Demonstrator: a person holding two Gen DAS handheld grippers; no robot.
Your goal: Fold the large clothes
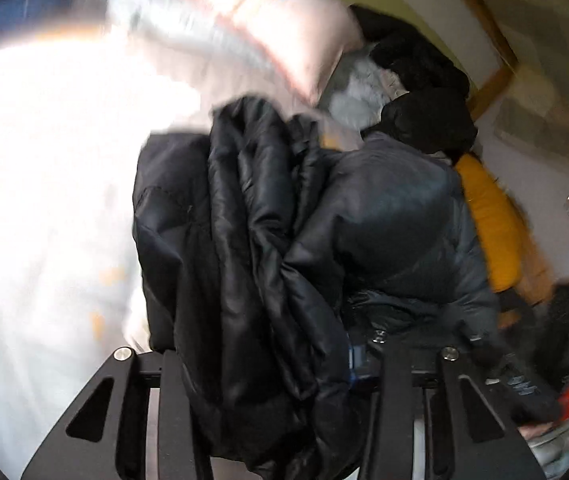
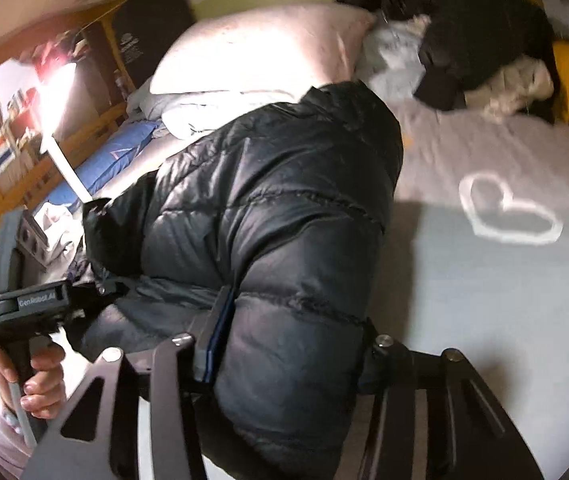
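Bed (image 2: 484, 300): carries the work. Black puffer jacket (image 2: 276, 216): bunched, lifted above the sheet. Right claw (image 2: 288, 344) and left claw (image 1: 272, 360): each clamped on jacket fabric. Keep both grips level; lower evenly, folding 1 flat layer.

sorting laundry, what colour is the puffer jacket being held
Black puffer jacket, clearest in the right wrist view.

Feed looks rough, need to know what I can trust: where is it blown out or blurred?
Left wrist view: left side is overexposed white and motion-smeared; only the black puffer jacket in the left tongs reads clearly. Right wrist view: sharper; lamp glare at upper left, slight blur at the edges.
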